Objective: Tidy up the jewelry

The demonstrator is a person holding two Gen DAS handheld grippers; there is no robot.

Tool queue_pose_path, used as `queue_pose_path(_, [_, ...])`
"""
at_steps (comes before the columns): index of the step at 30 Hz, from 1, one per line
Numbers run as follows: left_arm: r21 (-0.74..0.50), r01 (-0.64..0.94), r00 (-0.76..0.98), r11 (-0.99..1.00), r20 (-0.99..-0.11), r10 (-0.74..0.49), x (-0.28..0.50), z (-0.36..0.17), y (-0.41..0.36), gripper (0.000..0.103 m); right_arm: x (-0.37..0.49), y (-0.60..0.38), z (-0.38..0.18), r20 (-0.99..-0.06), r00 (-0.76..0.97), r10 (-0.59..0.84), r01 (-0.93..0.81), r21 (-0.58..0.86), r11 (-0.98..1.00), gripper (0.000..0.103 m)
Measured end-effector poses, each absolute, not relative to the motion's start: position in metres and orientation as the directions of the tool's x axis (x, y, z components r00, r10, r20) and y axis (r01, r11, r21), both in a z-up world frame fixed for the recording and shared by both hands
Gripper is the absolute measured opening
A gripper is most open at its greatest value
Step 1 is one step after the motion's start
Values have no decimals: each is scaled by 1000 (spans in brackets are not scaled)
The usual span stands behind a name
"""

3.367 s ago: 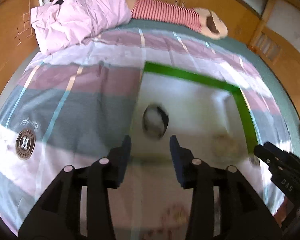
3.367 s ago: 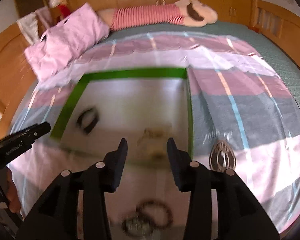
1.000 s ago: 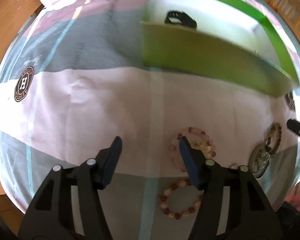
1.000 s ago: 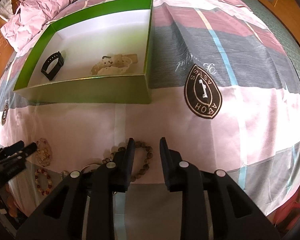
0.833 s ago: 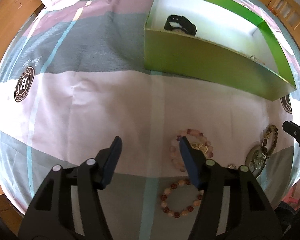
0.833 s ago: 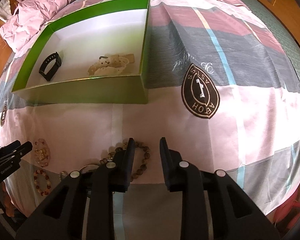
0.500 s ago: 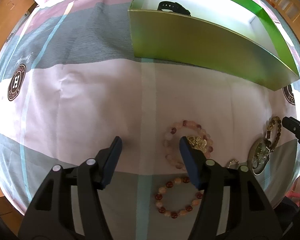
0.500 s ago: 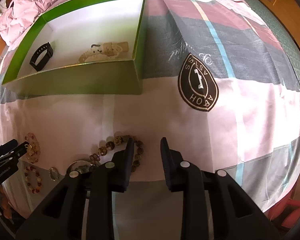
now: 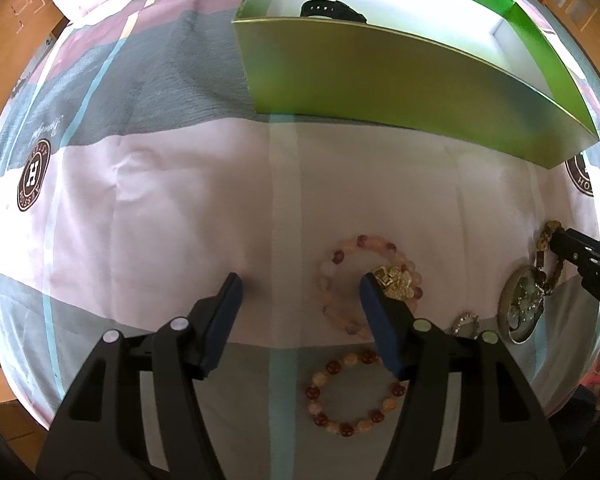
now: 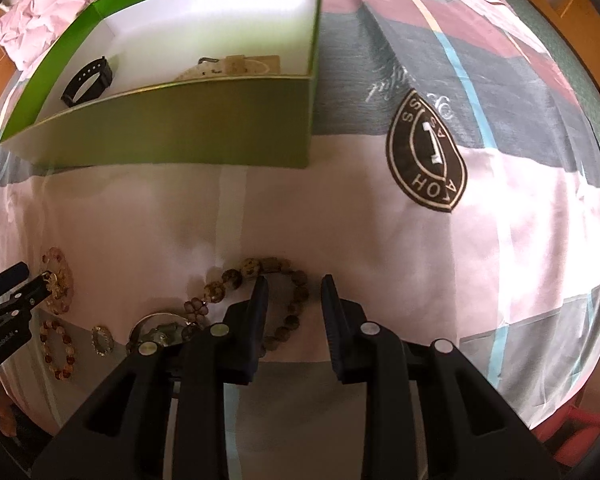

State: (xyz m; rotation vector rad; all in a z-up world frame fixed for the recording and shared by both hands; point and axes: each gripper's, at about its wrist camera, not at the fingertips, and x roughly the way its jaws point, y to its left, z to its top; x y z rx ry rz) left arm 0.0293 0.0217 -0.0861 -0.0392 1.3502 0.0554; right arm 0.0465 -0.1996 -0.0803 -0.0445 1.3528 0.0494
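While both grippers hang wide and empty, we should lower the left gripper (image 9: 298,294) squarely over the pink bracelet (image 9: 366,284) near the bedspread's (image 9: 160,208) front edge, and the right gripper (image 10: 293,295) over the brown bracelet (image 10: 260,292), pinching beads, then carry them to the green box (image 10: 180,120). Crests read "H" (image 9: 33,175) and "AOH" (image 10: 426,152).

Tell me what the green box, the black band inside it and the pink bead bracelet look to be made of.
Green box: likely cardboard, thin flat walls, satin green outside, matte white inside.
Black band: looks like matte rubber or silicone, flexible strap with a row of punched holes.
Pink bead bracelet: translucent, glossy beads, stone or glass, cannot tell which; its charm looks gold-coloured metal.
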Motion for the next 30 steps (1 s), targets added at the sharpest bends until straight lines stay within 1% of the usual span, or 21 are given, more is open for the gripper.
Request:
queue_pose_path(2, [7,-59,219,998,-976,20,28,-86,19,60,45,-196,-82,-975,223,5,-71,-12,997,27])
queue_pose_path(3, [8,-56,222,998,-975,20,28,-86,17,58,44,-194,-82,-974,228,0,-79,-18,997,27])
queue_pose_path(4, [3,-53,228,999,-974,15,28,-85,15,46,42,-191,-81,-972,233,-1,-87,-22,996,25])
queue_pose_path(5, [-2,-49,234,999,-972,10,28,-84,13,36,40,-189,-81,-972,236,6,-90,-16,996,17])
queue_pose_path(6, [-2,-49,241,999,-970,10,28,-82,11,29,39,-185,-81,-972,235,18,-97,-5,995,10])
queue_pose_path(7, [-4,-51,244,999,-970,8,27,-81,11,20,37,-182,-80,-971,235,33,-105,9,994,8])
queue_pose_path(8, [-13,-54,243,998,-970,0,27,-81,11,16,36,-179,-79,-971,236,44,-110,18,994,8])
queue_pose_path(11, [-35,-63,244,997,-970,-19,27,-79,11,10,35,-175,-73,-963,255,86,-127,55,990,7])
queue_pose_path(17, [-85,-105,287,991,-957,-52,26,-61,22,10,29,-170,-45,-925,342,166,-152,120,981,7])
queue_pose_path(24, [-119,-96,356,988,-931,-78,21,-42,29,7,31,-181,-21,-870,431,239,-153,190,970,7])
queue_pose_path(26, [-120,-100,353,988,-933,-78,22,-41,33,7,36,-190,-18,-875,427,227,-151,178,972,7])
queue_pose_path(30, [-108,-122,315,987,-947,-65,28,-53,40,7,40,-197,-30,-901,397,176,-107,145,984,8])
